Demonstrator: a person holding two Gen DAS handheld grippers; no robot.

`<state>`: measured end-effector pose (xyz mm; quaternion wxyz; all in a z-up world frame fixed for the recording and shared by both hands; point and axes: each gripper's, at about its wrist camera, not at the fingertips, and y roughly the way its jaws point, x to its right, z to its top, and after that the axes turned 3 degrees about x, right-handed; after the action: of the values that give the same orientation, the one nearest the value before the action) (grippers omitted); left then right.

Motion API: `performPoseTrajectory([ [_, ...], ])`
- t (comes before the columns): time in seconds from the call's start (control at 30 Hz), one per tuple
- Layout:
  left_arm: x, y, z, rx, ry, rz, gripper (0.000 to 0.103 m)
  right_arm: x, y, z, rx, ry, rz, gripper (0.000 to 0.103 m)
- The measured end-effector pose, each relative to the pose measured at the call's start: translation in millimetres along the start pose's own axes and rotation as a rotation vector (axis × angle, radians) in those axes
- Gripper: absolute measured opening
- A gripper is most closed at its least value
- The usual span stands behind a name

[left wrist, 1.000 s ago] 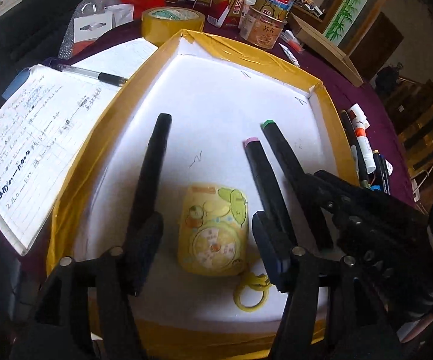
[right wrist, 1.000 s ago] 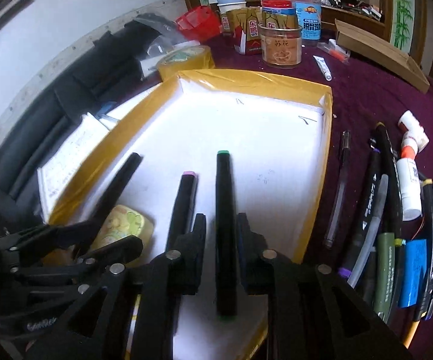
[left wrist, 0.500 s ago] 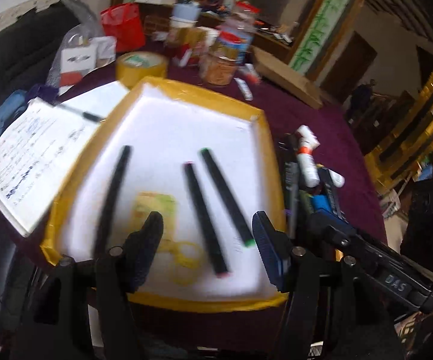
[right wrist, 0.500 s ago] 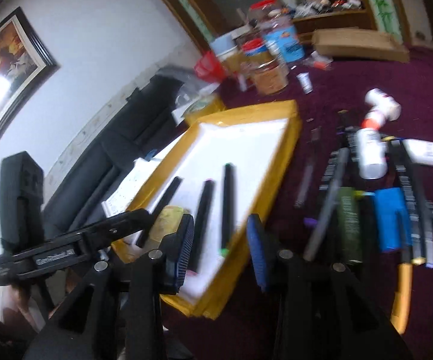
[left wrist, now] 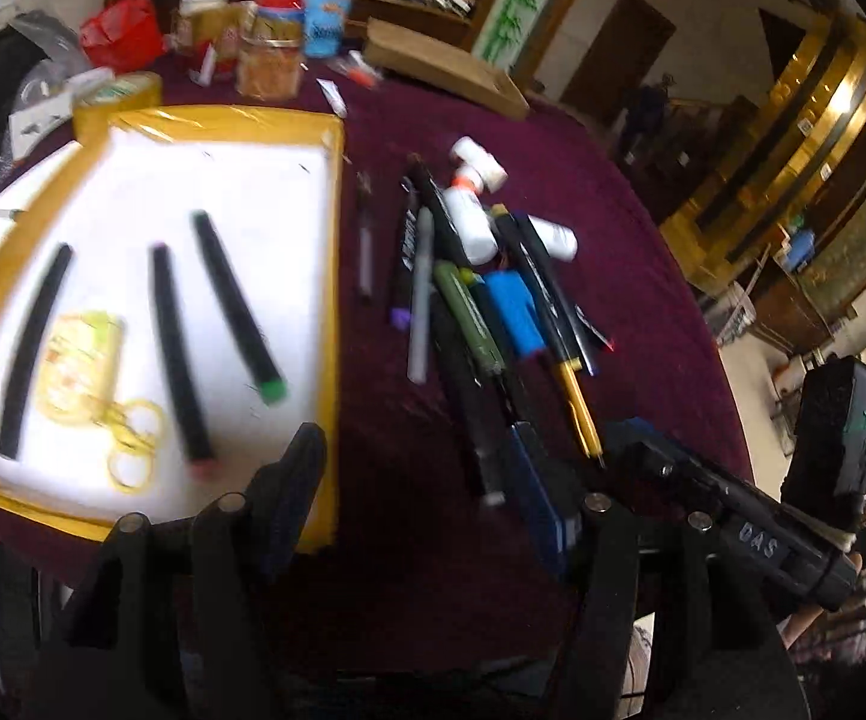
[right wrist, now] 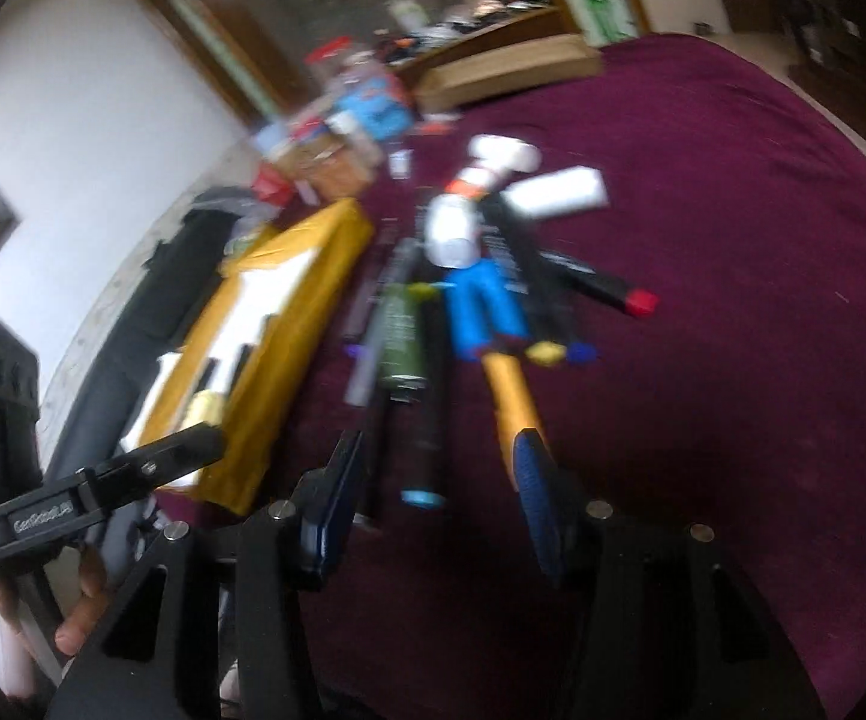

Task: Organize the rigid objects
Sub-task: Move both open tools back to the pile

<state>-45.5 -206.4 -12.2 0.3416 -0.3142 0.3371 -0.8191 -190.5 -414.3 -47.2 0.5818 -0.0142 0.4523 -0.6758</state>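
Observation:
A yellow-rimmed tray (left wrist: 326,300) with a white floor holds a green-capped marker (left wrist: 235,306), a pink-capped marker (left wrist: 175,348), a plain black marker (left wrist: 34,348) and a yellow cartoon case (left wrist: 76,360) with yellow rings. My left gripper (left wrist: 415,462) is open and holds nothing, hanging over the cloth just right of the tray's near corner. My right gripper (right wrist: 439,450) hovers over the near end of a pen pile (right wrist: 463,300), its jaws opening. A black marker with a light-blue end (right wrist: 424,498) lies on the cloth below the gap, untouched.
The pen pile (left wrist: 481,300) on the maroon cloth includes a white glue bottle (left wrist: 469,216), a blue piece and a yellow pen (right wrist: 511,396). At the back stand a tape roll (left wrist: 115,96), jars (left wrist: 271,54), a red bag (left wrist: 121,39) and a cardboard box (left wrist: 445,66).
The right gripper let go of the green-capped marker in the tray, opened and swung right to the pen pile. The left gripper pulled back from the tray and moved right.

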Motion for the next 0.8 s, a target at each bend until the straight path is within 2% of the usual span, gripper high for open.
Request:
performPoseTrajectory([
  [0.07, 5.9, 0.0, -1.4, 0.010, 0.027, 0.028, 0.062, 13.6, -3.9, 1.2, 0.004, 0.025, -0.016, 0.046],
  [0.3, 8.1, -10.8, 1.9, 0.026, 0.018, 0.021, 0.062, 25.5, 2.4, 42.7, 0.016, 0.018, -0.029, 0.046],
  [0.5, 28.9, -13.4, 5.6, 0.037, 0.056, -0.034, 0.064, 28.9, 18.1, 63.3, -0.012, -0.002, 0.010, 0.044],
  [0.67, 68.3, 31.0, 12.5, -0.080, 0.107, -0.115, 0.064, 45.2, 18.3, 87.4, 0.015, 0.013, -0.027, 0.044],
  [0.8, 93.2, 68.2, 16.8, -0.132, 0.128, -0.126, 0.063, 62.8, 11.6, 75.4, 0.024, 0.085, -0.034, 0.044],
])
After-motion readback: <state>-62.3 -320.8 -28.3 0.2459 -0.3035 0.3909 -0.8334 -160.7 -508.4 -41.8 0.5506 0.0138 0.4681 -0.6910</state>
